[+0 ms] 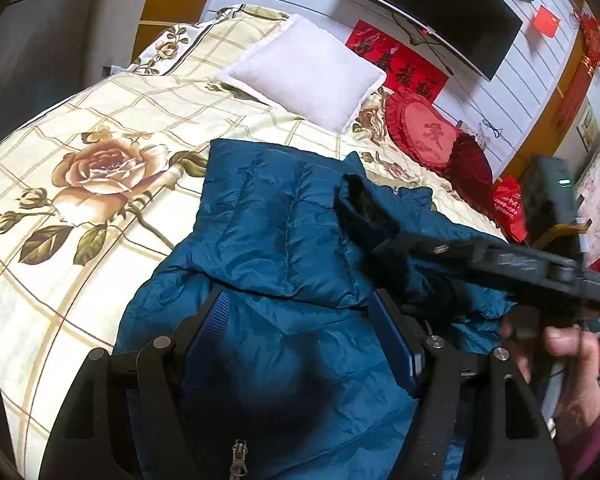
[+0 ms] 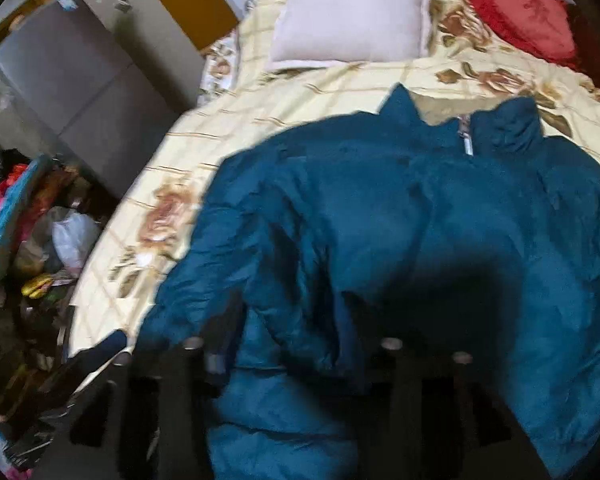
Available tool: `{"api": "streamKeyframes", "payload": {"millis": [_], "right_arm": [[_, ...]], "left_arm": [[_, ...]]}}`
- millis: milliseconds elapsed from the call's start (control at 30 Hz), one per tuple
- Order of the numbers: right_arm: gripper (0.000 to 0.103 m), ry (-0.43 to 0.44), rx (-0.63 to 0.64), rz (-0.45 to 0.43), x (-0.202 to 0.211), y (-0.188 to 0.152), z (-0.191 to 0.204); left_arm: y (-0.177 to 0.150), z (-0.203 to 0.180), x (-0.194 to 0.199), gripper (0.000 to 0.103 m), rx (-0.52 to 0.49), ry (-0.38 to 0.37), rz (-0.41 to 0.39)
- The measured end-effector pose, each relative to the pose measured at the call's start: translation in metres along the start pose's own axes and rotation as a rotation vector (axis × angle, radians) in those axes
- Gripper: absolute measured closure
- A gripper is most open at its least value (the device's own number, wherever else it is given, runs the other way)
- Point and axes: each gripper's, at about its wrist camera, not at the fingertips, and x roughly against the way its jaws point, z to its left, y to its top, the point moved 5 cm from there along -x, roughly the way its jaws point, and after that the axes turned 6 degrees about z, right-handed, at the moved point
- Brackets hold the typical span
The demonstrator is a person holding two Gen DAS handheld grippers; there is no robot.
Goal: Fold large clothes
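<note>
A large teal padded jacket (image 1: pixel 276 248) lies on a bed with a cream floral cover (image 1: pixel 100 128). One sleeve is folded across its body. My left gripper (image 1: pixel 300 312) hangs open just above the jacket's lower part, fabric between its blue pads. My right gripper (image 1: pixel 356 196) reaches in from the right over the jacket near its collar; whether it is open or shut does not show. In the blurred right wrist view the jacket (image 2: pixel 420 220) fills the middle, collar and zip (image 2: pixel 466 136) at the far end, and the right gripper (image 2: pixel 296 348) is over a sleeve.
A white pillow (image 1: pixel 304 72) and a red heart cushion (image 1: pixel 424 128) lie at the bed's head. A black TV (image 1: pixel 436 12) hangs on the wall. A grey cabinet (image 2: pixel 80 64) and a pile of bags (image 2: pixel 28 240) stand left of the bed.
</note>
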Motion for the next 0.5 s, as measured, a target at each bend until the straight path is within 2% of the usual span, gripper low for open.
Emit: {"api": "streamKeyframes", "payload": {"millis": [133, 267, 500], "right_arm": [[0.043, -0.031, 0.014, -0.081, 0.054, 0.002, -0.003], [0.037, -0.080, 0.025, -0.135, 0.110, -0.009, -0.021], [0.035, -0.204, 0.015, -0.178, 0.184, -0.043, -0.071]], "left_arm": [[0.002, -0.010, 0.002, 0.028, 0.006, -0.046, -0.005], [0.010, -0.028, -0.004, 0.026, 0.028, -0.122, 0.007], [0.022, -0.061, -0.051, 0.024, 0.033, -0.099, 0.061]]}}
